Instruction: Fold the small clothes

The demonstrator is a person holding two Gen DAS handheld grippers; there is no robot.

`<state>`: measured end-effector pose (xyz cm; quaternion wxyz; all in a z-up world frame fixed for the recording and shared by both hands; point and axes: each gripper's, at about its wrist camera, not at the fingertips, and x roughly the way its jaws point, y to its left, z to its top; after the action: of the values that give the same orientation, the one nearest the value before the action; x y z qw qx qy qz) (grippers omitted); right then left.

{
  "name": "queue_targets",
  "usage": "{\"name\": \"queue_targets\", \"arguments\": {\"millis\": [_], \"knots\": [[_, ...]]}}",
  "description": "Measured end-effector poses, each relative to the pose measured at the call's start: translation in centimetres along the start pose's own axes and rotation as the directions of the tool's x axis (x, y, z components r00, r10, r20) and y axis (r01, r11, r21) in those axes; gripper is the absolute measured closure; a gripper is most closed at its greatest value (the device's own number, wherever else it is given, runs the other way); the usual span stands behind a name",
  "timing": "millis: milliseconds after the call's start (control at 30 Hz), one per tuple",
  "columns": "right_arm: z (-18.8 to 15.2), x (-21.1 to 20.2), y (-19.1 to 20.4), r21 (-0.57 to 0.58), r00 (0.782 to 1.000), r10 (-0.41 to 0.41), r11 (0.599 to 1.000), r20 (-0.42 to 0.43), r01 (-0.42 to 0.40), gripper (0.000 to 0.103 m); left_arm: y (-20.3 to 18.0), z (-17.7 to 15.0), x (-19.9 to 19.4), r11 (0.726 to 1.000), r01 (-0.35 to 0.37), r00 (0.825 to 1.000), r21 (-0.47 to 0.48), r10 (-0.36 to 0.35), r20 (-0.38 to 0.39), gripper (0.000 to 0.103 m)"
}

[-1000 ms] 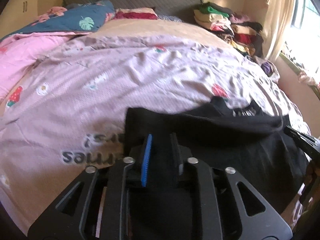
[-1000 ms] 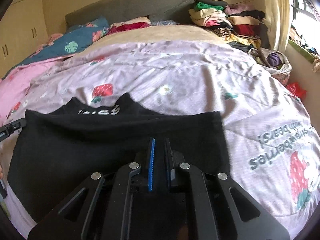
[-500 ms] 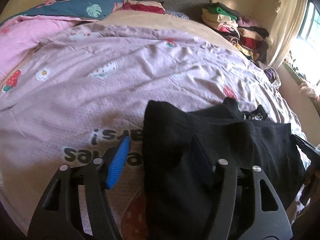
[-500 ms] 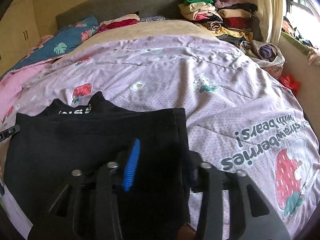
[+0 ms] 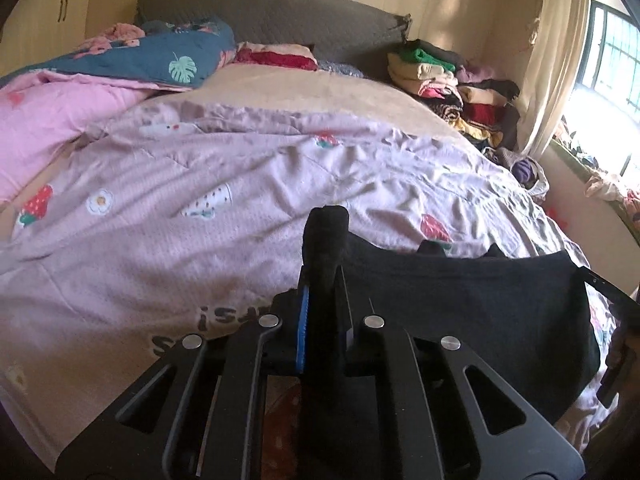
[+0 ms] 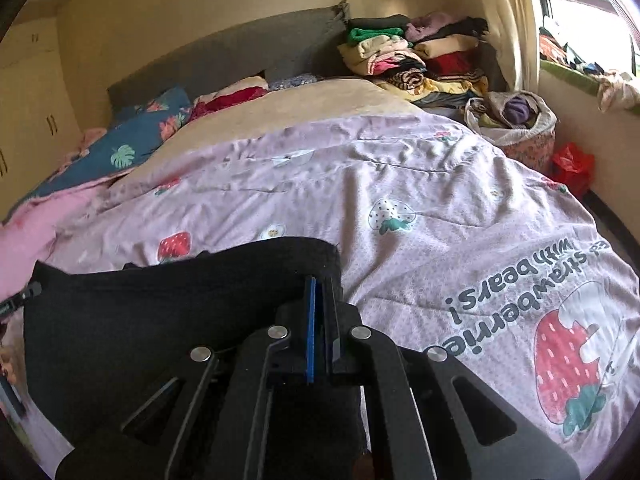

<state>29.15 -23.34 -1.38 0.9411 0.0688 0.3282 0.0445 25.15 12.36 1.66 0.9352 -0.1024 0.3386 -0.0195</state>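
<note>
The small black knit garment (image 5: 460,300) hung stretched between the two tools, low over the lilac strawberry-print quilt (image 5: 200,208) on the bed, its lower part trailing back toward the near edge. The left gripper (image 5: 326,280) had its fingers pinched tight on one top corner, a nub of black cloth poking up above the blue pad. And over on the other side, the right gripper (image 6: 320,300) was clamped just as narrowly on the opposite corner, cloth bunched around its fingers.

The top edge ran nearly taut from one corner to the other, with only a shallow sag in the middle. That read as a light, soft, limp fabric: no stiffness of its own, so it would drape wherever it was not held. It did not look slippery; the knit seemed to sit firmly in the pads. Nothing fragile here either, though a hard pull could likely stretch it.

Corners looked like the right place to hold, as both tools did, since an even hold at the two ends should keep the edge straight for laying down a clean fold on the quilt.
</note>
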Motion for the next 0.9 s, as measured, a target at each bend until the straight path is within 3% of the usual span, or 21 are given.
{"name": "queue_targets", "arguments": {"millis": [433,667,800,833,900], "knots": [[-1.0,2.0,0.6,-0.033,0.996,-0.064,0.998,-0.054,0.062,0.101,0.8,-1.0,2.9,0.999,-0.044,0.996,-0.004,0.044,-0.072,0.098],[-1.7,2.4,0.8,-0.066,0.989,-0.122,0.991,-0.08,0.117,0.099,0.8,-1.3,3.1,0.997,-0.071,0.993,-0.001,0.071,-0.091,0.09],[-1.7,1.9,-0.3,-0.033,0.989,-0.123,0.992,-0.086,0.121,0.089,1.0,-1.0,2.6,0.996,-0.089,0.993,-0.009,0.088,-0.082,0.087],[-1.7,1.7,-0.4,-0.028,0.989,-0.123,0.992,-0.083,0.121,0.079,1.1,-0.9,2.4,0.995,-0.095,0.992,-0.009,0.094,-0.079,0.084],[-1.6,1.0,-0.6,-0.022,0.991,-0.116,0.993,-0.07,0.115,0.072,1.2,-0.6,1.8,0.994,-0.105,0.992,-0.012,0.104,-0.071,0.073]]}}
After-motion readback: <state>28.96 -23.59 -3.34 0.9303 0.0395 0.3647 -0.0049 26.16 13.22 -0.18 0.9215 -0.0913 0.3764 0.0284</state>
